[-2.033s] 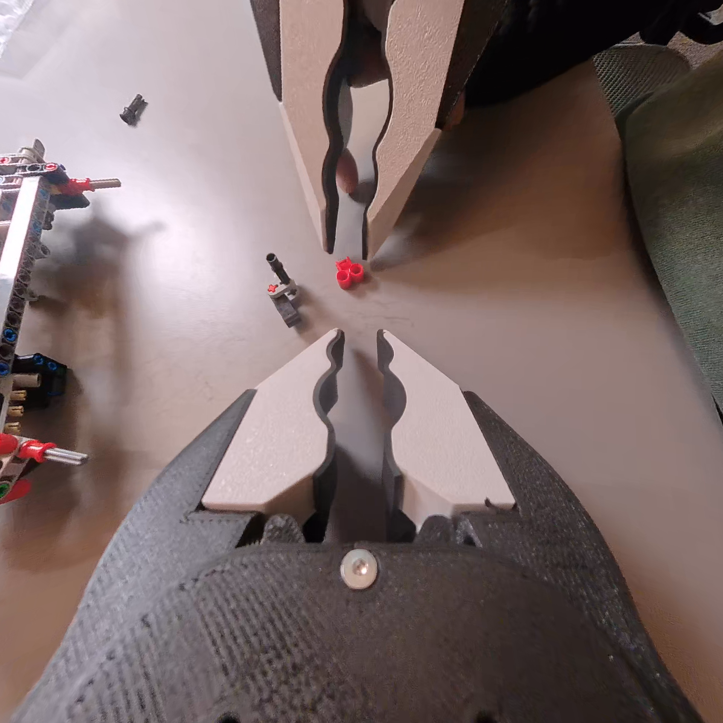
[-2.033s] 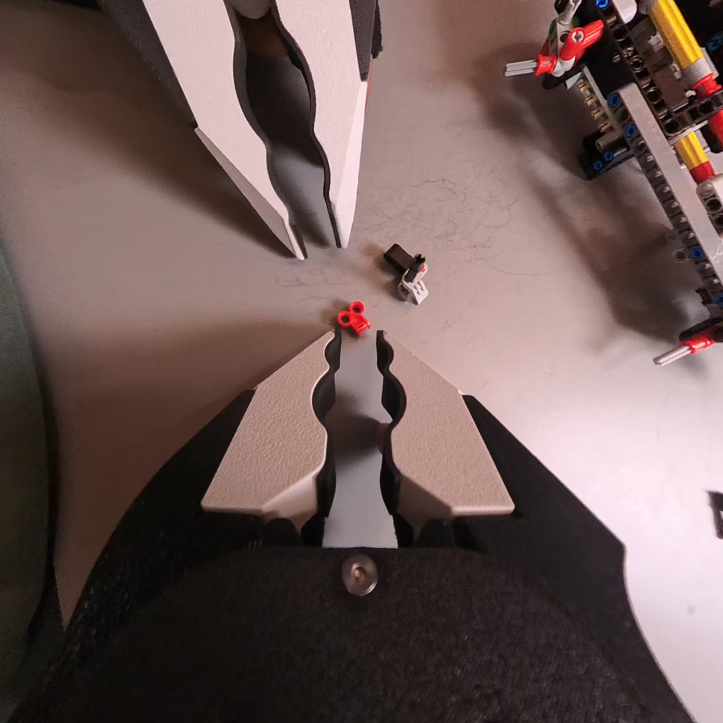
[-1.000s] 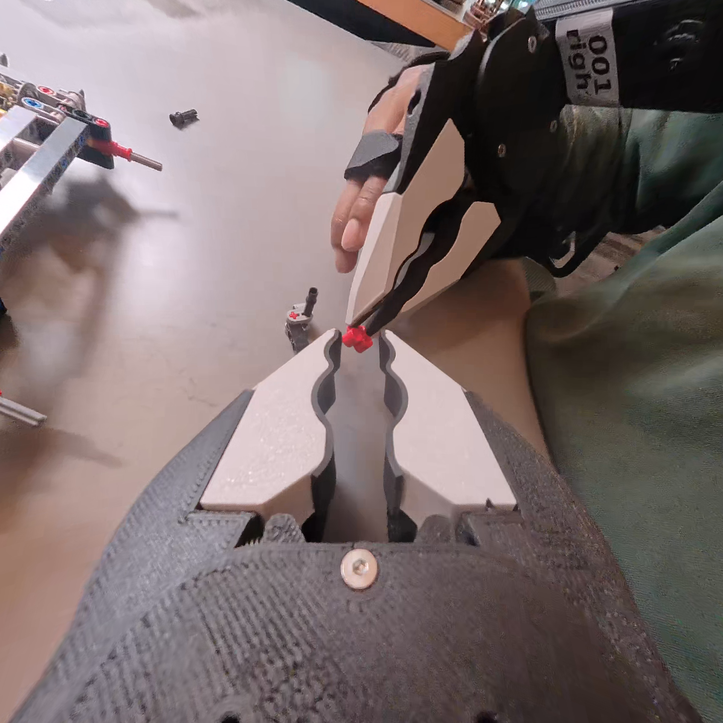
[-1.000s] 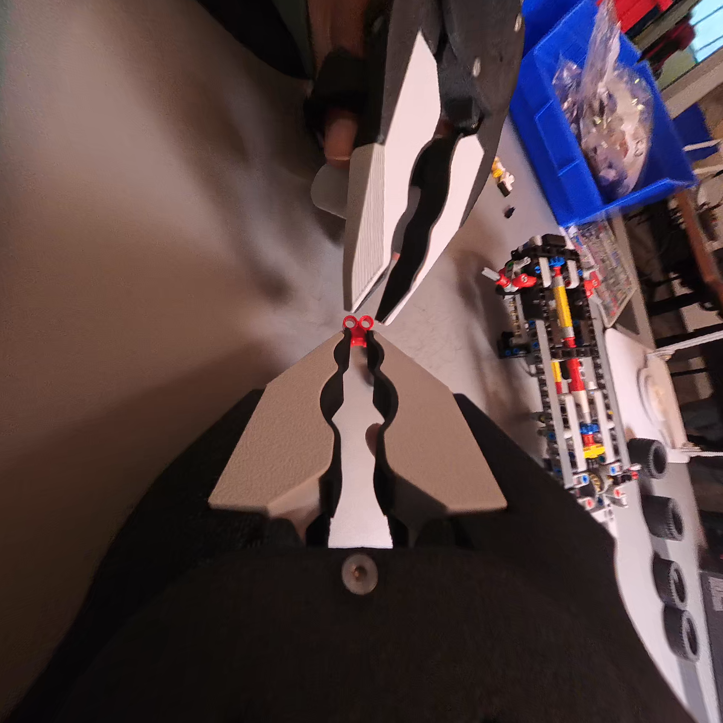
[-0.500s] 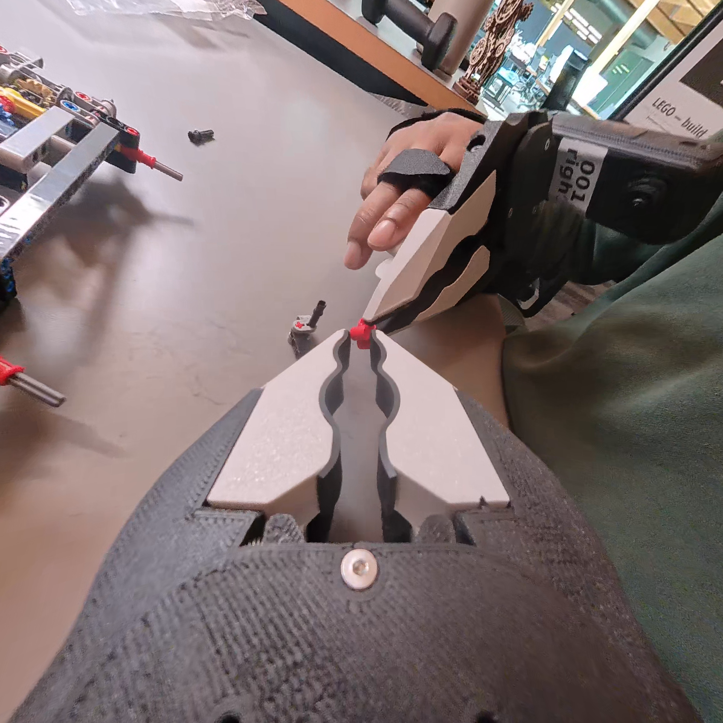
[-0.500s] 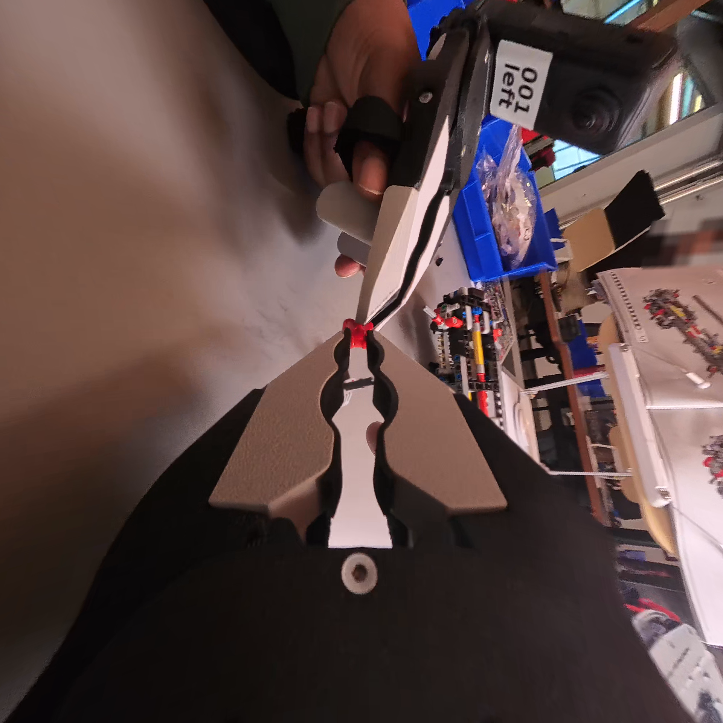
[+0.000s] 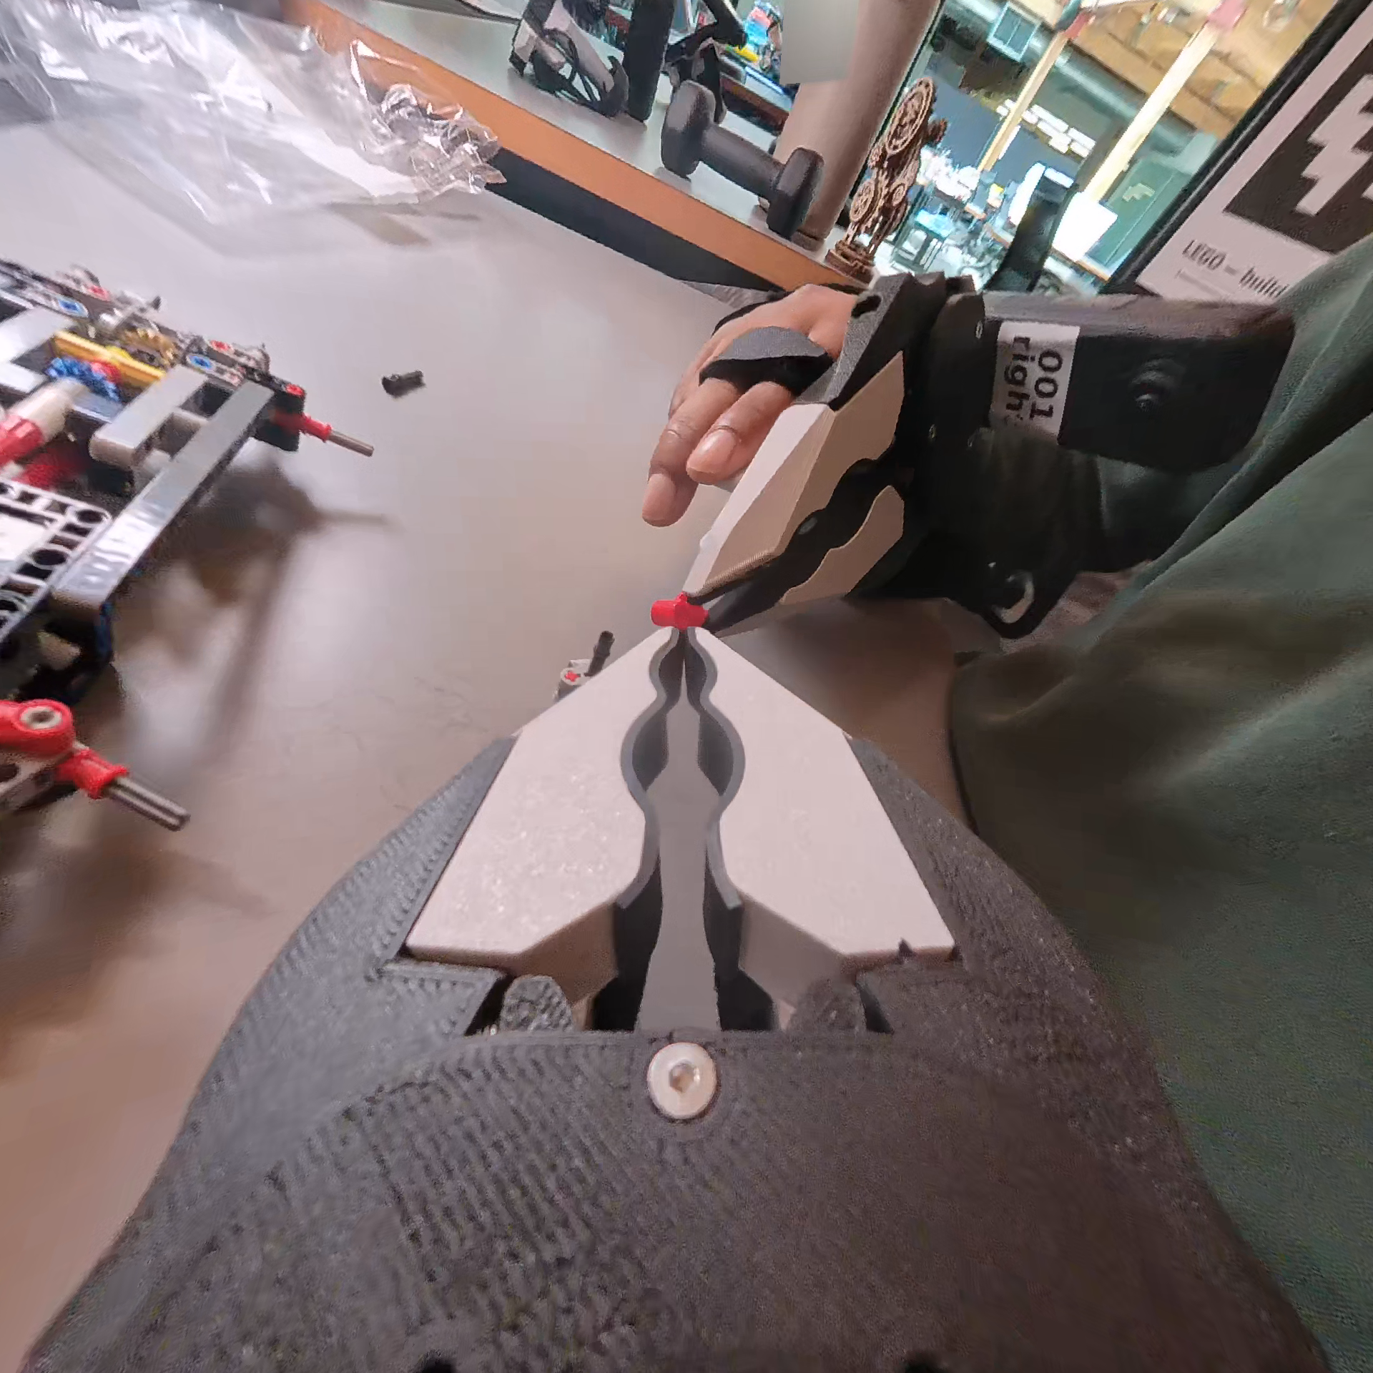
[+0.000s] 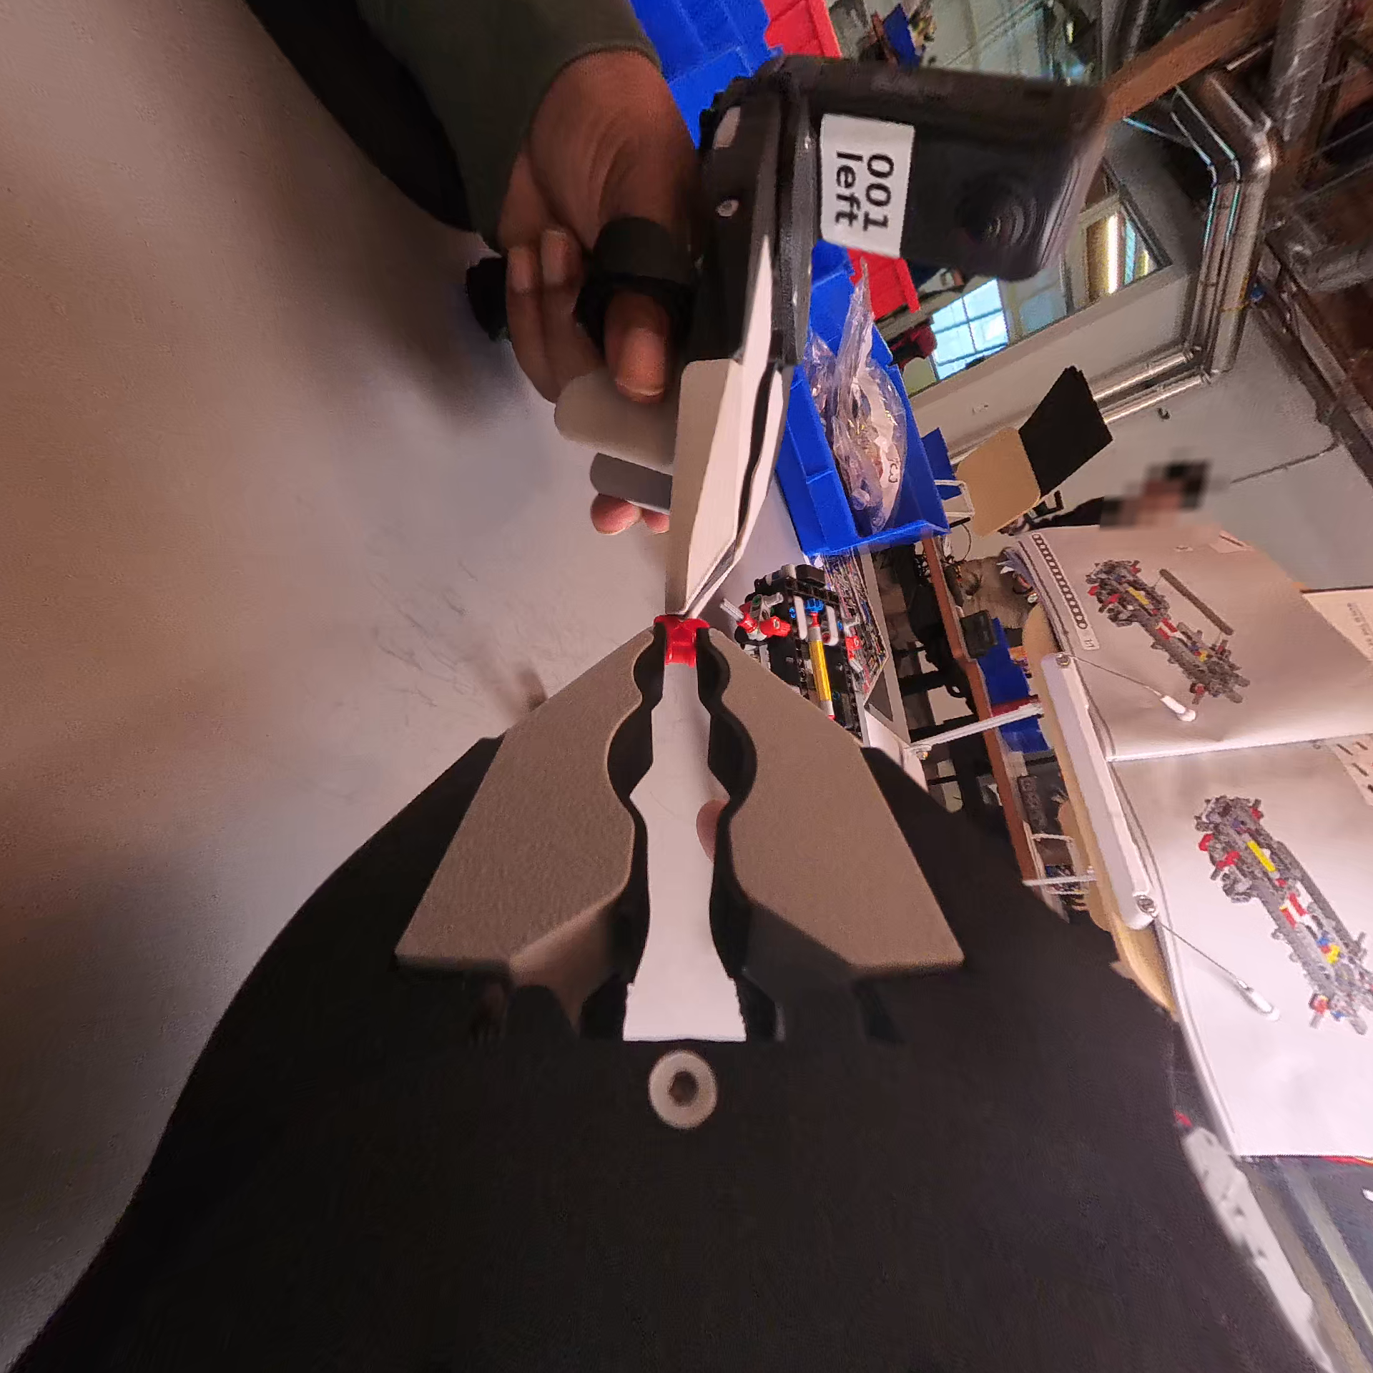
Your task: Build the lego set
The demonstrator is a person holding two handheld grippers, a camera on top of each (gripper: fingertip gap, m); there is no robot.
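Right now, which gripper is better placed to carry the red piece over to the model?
Left, probably. Both grippers pinch the red piece, but the left gripper sits nearer the model, and the right gripper reaches in from the far side.

My L gripper (image 7: 680, 645) is pinched nearly closed at the tips, raised off the table. My R gripper (image 8: 680, 645) meets it tip to tip, also clamped narrow. R hand (image 7: 732, 416): fingers extended alongside the jaws.
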